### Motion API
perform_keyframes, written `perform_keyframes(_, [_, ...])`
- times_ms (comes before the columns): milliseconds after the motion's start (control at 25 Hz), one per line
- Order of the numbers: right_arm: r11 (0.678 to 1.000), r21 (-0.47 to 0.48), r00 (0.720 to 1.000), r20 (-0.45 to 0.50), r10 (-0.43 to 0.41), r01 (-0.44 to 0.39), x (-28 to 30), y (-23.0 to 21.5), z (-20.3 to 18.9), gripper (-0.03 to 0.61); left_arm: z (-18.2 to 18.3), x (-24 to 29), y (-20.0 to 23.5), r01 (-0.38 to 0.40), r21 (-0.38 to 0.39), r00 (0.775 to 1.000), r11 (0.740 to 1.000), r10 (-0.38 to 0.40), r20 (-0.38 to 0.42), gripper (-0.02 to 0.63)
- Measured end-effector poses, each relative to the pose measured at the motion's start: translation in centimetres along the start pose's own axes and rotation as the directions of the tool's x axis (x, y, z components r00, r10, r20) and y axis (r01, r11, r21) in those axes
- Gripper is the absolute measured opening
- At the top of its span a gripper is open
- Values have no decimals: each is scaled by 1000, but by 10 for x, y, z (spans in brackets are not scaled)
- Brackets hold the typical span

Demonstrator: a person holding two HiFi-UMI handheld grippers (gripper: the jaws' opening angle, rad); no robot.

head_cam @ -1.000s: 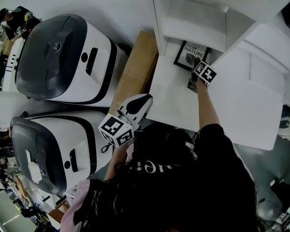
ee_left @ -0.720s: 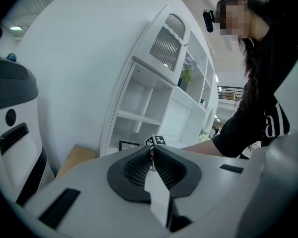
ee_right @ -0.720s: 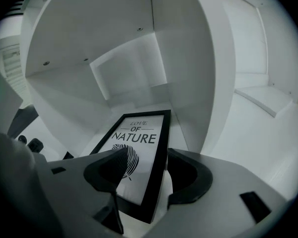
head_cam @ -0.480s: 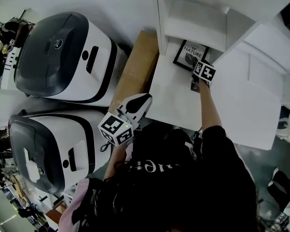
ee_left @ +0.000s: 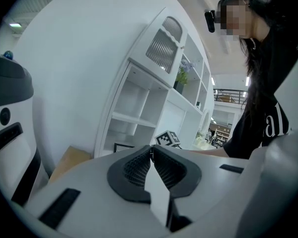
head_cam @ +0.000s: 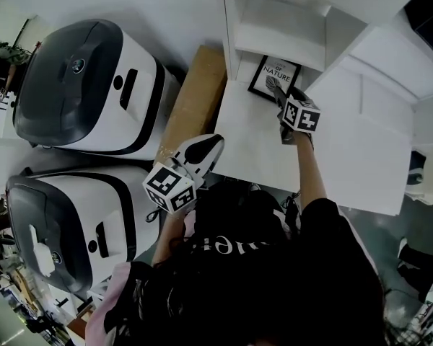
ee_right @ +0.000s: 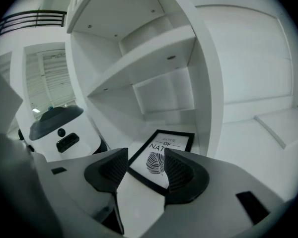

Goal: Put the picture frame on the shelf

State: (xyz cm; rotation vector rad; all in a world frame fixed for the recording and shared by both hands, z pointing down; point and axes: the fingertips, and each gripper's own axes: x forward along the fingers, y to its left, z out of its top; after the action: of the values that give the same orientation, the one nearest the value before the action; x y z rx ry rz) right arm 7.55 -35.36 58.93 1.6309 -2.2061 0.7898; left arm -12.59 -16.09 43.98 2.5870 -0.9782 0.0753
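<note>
The picture frame (head_cam: 273,76) is black, with a leaf print and lettering. It lies flat on the bottom board of the white shelf unit (head_cam: 249,132), partly under the lowest compartment. My right gripper (head_cam: 281,99) hovers just in front of it, open, with nothing between the pads. In the right gripper view the frame (ee_right: 171,142) shows beyond the parted jaws of that gripper (ee_right: 145,155). My left gripper (head_cam: 213,146) is held close to my body, left of the shelf, and is shut on nothing. In its own view the left gripper (ee_left: 151,152) has its jaws together.
Two large white-and-grey machines (head_cam: 86,85) (head_cam: 65,222) fill the left side. A brown board (head_cam: 191,107) lies between them and the shelf. White panels (head_cam: 361,143) spread out to the right of the shelf. A higher shelf board (ee_right: 139,63) hangs above the frame.
My right gripper has drawn back a little from the picture frame, which stays lying on the shelf board. The left gripper has hardly moved.
</note>
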Motion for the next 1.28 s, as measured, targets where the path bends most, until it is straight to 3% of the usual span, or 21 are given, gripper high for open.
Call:
perform_keyframes(280, [984, -71, 985, 39, 166, -163, -64, 59, 16, 239, 4, 7, -14, 12, 10, 1000, 1000, -12, 25, 29])
perform_keyframes(600, [963, -83, 959, 99, 264, -257, -143, 96, 21, 192, 9, 6, -39, -3, 23, 998, 1000, 1, 65, 28])
perform_keyframes(1280, [911, -84, 907, 90, 411, -404, -257, 89, -13, 132, -13, 10, -133, -77, -10, 989, 997, 77, 123, 28])
